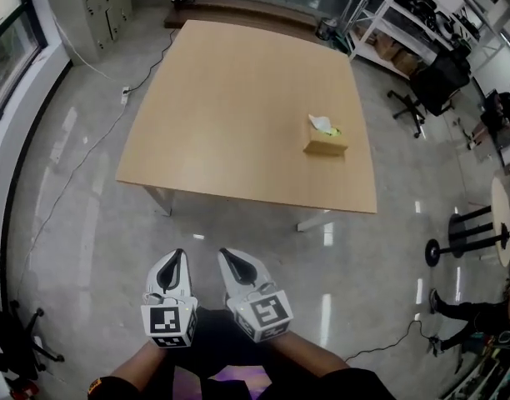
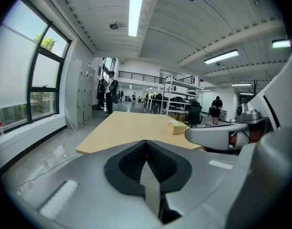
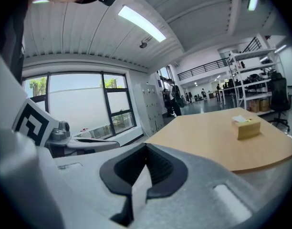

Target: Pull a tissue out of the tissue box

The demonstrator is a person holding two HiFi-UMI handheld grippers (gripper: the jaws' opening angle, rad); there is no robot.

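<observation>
Distant tissue box (image 1: 326, 143), tissue (image 1: 322, 124) indistinct

Table (image 1: 238, 115) plain light tan wood. Tissue box (image 1: 326, 142) mustard-tan, tissue (image 1: 321, 123) white (bit of yellow-green at the opening). Left gripper (image 1: 179, 254) and right gripper (image 1: 225, 254): white-grey shells, black ribbed pads, black-and-white square markers on the cubes. Floor (image 1: 88, 223) glossy grey.

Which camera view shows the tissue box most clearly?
The head view: it looks down on the tissue box, so its top and the tissue sticking out both show. The right gripper view shows the box from the side, further off. The left gripper view shows it small and far away on the table.
</observation>
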